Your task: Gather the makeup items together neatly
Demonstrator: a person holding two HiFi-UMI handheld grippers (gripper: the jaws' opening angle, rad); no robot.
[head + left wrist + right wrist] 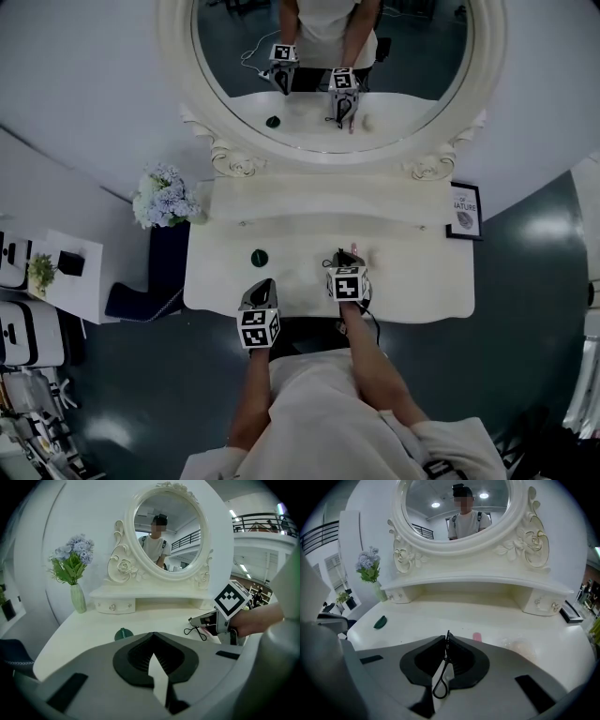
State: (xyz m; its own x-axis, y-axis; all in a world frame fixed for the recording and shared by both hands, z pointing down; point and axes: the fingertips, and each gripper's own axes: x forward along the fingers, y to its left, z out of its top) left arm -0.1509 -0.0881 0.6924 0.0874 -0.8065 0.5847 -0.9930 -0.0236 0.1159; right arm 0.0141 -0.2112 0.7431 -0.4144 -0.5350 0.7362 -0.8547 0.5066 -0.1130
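Clearly the carrying step is in hand. Over the cream worktop (422, 291), near the middle of its front edge, the right gripper (447, 638) has its fingers clenched on a black eyelash curler (446, 658), whose wire loop trails back between them. The left gripper (152, 637) hovers at the front edge too, fingers pressed together on nothing.

The next move, I judge, calls for laying the curler down beside the small pink item (477, 637) just ahead. After that comes fetching the dark green piece (380, 622), which lies apart toward the left.

Around them stand the oval mirror (333, 56) along the back edge, a vase of flowers (75, 581) at the back left corner and a framed card (466, 211) at the back right corner. Nothing seems to stand between the items.
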